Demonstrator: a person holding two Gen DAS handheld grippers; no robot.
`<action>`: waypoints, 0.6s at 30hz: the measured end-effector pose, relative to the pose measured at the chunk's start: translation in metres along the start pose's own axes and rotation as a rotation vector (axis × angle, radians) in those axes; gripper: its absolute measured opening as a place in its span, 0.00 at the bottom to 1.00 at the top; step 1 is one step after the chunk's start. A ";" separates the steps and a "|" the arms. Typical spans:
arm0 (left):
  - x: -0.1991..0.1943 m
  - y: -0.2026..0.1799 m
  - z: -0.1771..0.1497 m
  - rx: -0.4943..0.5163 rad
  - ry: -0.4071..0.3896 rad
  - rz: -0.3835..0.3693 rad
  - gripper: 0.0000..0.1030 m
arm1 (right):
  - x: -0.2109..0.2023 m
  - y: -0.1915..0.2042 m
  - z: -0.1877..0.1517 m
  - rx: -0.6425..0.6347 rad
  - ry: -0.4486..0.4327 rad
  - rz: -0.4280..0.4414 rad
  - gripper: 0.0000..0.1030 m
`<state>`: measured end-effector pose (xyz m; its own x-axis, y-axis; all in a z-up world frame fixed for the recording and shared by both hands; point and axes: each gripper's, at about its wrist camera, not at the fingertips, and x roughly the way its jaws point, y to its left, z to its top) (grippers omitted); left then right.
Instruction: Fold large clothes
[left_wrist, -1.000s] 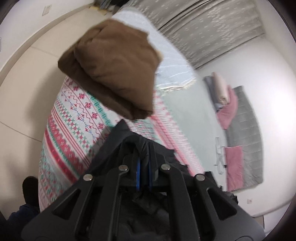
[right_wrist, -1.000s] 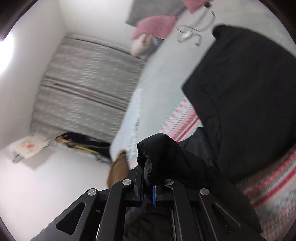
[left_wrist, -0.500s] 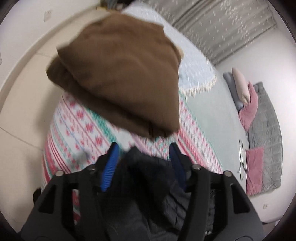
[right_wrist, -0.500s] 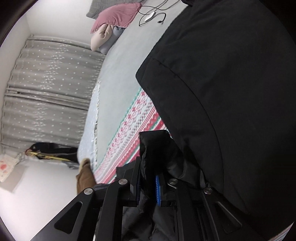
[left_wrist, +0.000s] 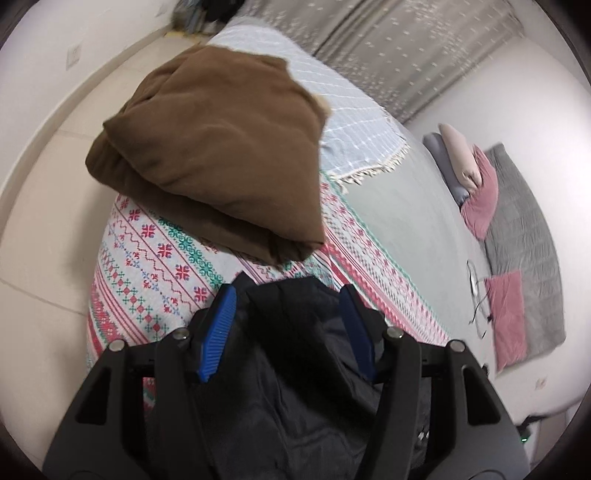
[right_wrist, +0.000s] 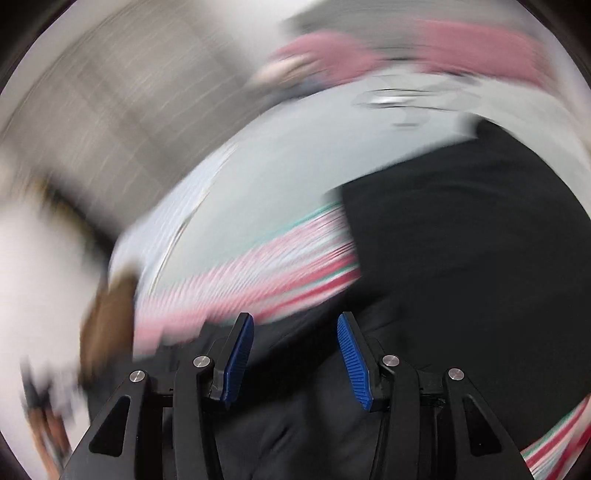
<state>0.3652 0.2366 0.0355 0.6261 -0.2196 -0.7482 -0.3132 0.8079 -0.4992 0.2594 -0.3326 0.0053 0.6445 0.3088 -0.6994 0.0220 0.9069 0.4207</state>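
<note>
Black padded jacket (left_wrist: 295, 369) lies on the patterned red-and-green bedspread (left_wrist: 155, 258), directly under both wide-open grippers, left (left_wrist: 288, 328) and right (right_wrist: 295, 350); its bulk spreads toward the right one; beyond sits a folded brown fleece garment (left_wrist: 214, 162)

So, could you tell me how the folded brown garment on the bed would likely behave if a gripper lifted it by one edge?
The brown garment looks thick and soft, so it would probably sag. Its stacked layers would likely slide apart and unfold. It looks bulky, perhaps fairly heavy for one gripper.
</note>
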 end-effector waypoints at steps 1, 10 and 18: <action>-0.002 -0.003 -0.002 0.021 -0.002 0.003 0.58 | 0.007 0.022 -0.010 -0.093 0.076 0.098 0.47; 0.010 0.000 -0.020 0.060 0.051 -0.040 0.58 | 0.093 0.189 -0.086 -0.621 0.315 0.200 0.47; 0.005 0.009 -0.016 0.035 0.037 -0.040 0.58 | 0.158 0.170 -0.042 -0.451 0.184 0.005 0.47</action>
<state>0.3543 0.2335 0.0203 0.6104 -0.2714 -0.7442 -0.2633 0.8166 -0.5137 0.3332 -0.1174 -0.0579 0.4968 0.3218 -0.8060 -0.3405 0.9265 0.1601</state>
